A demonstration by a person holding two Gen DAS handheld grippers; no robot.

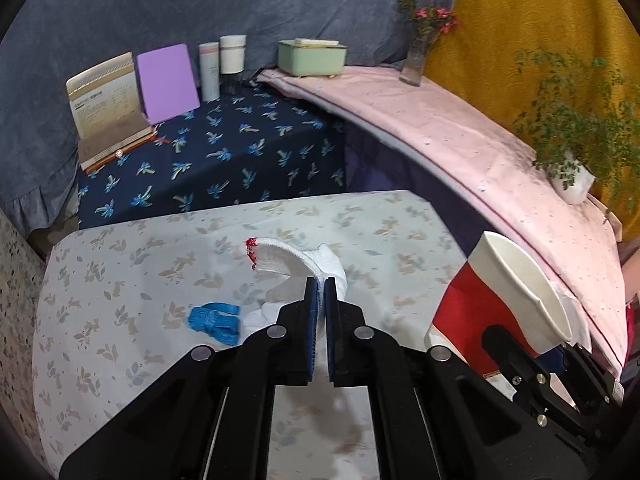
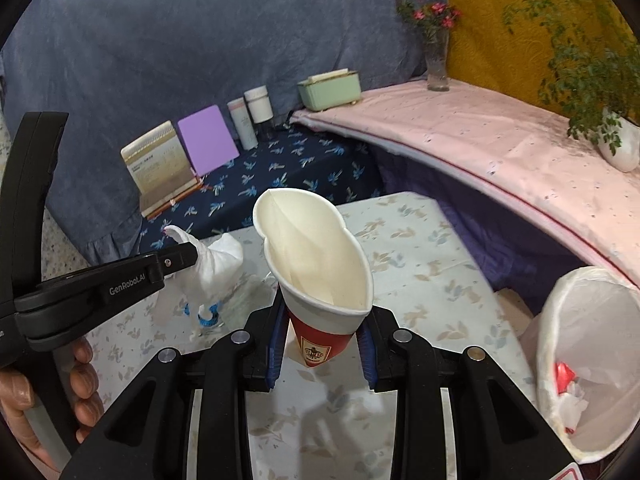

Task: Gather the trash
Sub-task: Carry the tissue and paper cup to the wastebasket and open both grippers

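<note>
1. L gripper [image 1: 321, 280] is sitting centre of the left wrist view w/ jaws pinched right together on a crumpled white cloth-like glove w/ red trim at the cuff [image 1: 296, 258]. One end is arching up toward mid-frame; the rest is trailing down to the pale leaf-print tablecloth [image 1: 120, 280].
2. Small blue knitted scrap [image 1: 215, 321], lower left of centre in that view, is lying on the cloth just beside the glove's trailing end. Can't tell if it's attached or loose.
3. R gripper [image 2: 322, 350] is holding a squashed red-and-white paper cup [image 2: 316, 264], centre of the right wrist view. Jaws are partway open, pads pressing the red base from both sides, dented mouth pointing up and away.
4. White-lined trash bin [image 2: 560, 320] is sitting lower right of the right wrist view, just off the table edge. Some red & white scraps are already lying inside.
5. A hand [image 2: 52, 396] is gripping the L tool's handle at the lower left of that view.
6. Progress, as I'm judging it: some trash is already binned and both grippers are loaded, but nothing is over the bin yet. Left: carrying cup & glove across to the bin at lower right, dropping them, then checking on the blue scrap.
7. Books, tubes, mint box, vase at the back aren't looking like trash.
</note>
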